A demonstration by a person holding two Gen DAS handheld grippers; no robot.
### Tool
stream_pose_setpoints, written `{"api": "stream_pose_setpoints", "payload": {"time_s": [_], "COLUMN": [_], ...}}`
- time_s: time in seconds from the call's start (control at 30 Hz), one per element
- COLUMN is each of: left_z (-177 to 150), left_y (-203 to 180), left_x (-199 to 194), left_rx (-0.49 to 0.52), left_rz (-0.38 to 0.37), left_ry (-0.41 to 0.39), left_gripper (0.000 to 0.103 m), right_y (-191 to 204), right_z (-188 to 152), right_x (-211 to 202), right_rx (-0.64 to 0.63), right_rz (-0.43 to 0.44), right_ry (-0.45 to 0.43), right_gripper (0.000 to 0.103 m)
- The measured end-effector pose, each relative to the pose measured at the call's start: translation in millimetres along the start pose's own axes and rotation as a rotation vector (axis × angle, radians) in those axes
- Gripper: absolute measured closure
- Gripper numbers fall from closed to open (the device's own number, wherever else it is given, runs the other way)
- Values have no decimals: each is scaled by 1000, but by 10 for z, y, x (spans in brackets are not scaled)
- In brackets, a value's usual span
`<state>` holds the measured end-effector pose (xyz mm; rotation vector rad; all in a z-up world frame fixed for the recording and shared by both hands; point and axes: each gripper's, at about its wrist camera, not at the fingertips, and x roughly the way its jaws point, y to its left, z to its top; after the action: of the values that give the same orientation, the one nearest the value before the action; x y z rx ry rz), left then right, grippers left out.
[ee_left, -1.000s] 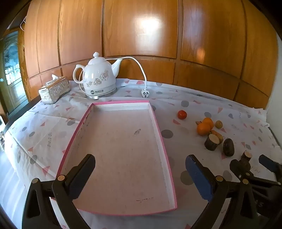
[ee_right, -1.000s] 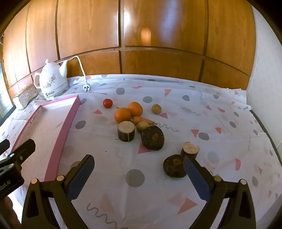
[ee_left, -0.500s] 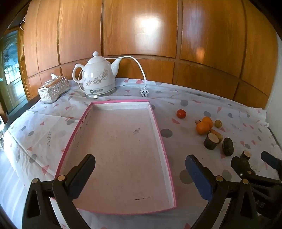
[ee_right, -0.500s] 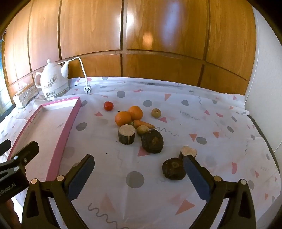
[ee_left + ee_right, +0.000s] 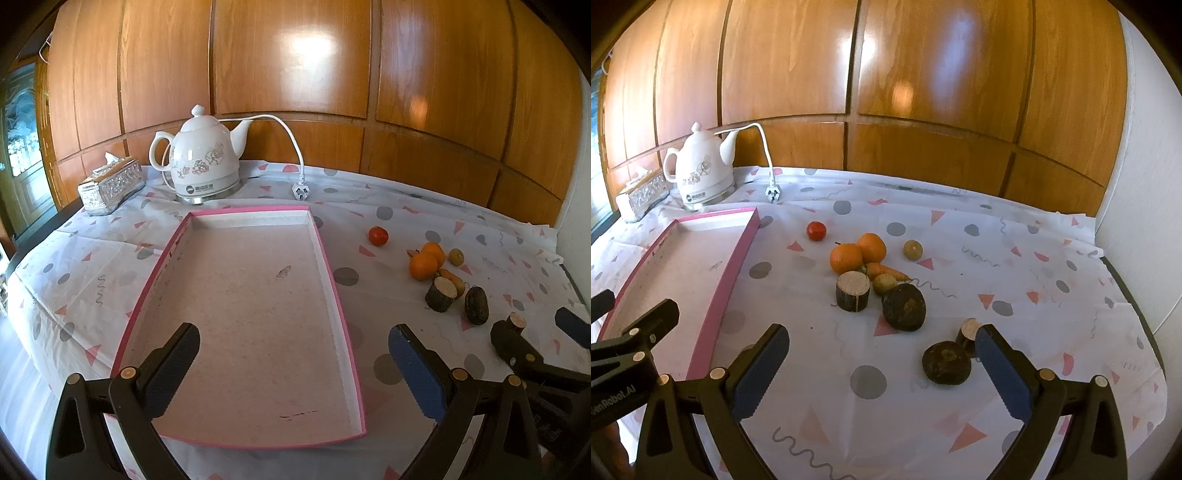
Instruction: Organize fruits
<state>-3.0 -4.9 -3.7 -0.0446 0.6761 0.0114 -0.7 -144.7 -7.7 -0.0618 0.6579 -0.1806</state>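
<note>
A shallow pink-edged tray (image 5: 325, 258) (image 5: 738, 254) lies empty on the patterned tablecloth. To its right lie a small red tomato (image 5: 816, 230) (image 5: 378, 235), two oranges (image 5: 846, 257) (image 5: 423, 265), a small carrot (image 5: 886, 271), two small yellow-green fruits (image 5: 912, 250), two cut brown stumps (image 5: 852, 291) (image 5: 440, 294) and two dark round fruits (image 5: 904, 306) (image 5: 946, 362). My left gripper (image 5: 293, 363) is open and empty over the tray's near end. My right gripper (image 5: 881, 369) is open and empty, low above the cloth, with the nearest dark fruit just inside its right finger.
A white electric kettle (image 5: 205, 160) with its unplugged cord (image 5: 300, 190) and a silver tissue box (image 5: 110, 182) stand at the back left against the wooden wall. A white wall (image 5: 1141, 206) bounds the table's right side.
Both grippers have pulled back and risen slightly, so the fruits and tray look a little farther away. Nothing on the table has moved; both grippers stay open.
</note>
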Motion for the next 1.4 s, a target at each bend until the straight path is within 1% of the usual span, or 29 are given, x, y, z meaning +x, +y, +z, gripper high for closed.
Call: {"api": "stream_pose_setpoints", "payload": {"time_s": [0.17,0.6,0.77,0.9,1.07,1.17,1.27,1.3,1.33,1.4], "left_z": [-4,-14,-12,8,51,74,79,89,89,82], "left_y": [-12,-52,-88,-123,-187,-258,-335,-359,-407,-470], "left_x": [46,80,115,128,164,183,204,216,237,265], "left_rx": [1,10,22,36,52,58,65,71,84,97], "left_rz": [-3,-7,-12,-32,-90,-141,-179,-183,-187,-208], "left_ry": [7,22,34,37,51,67,84,89,103,117], "left_gripper": [0,0,0,0,0,0,0,0,0,0], "right_y": [-41,-53,-115,-211,-417,-585,-754,-814,-853,-936], "right_z": [20,14,-17,-28,-39,-87,-162,-194,-214,-259], "right_x": [-1,9,67,118,194,254,341,362,372,387], "right_rx": [22,24,44,58,80,104,145,157,163,172], "right_rz": [2,-1,17,71,145,182,221,221,224,239], "right_ry": [1,3,27,58,96,121,161,165,170,182], "right_gripper": [1,1,1,1,4,11,26,35,42,49]}}
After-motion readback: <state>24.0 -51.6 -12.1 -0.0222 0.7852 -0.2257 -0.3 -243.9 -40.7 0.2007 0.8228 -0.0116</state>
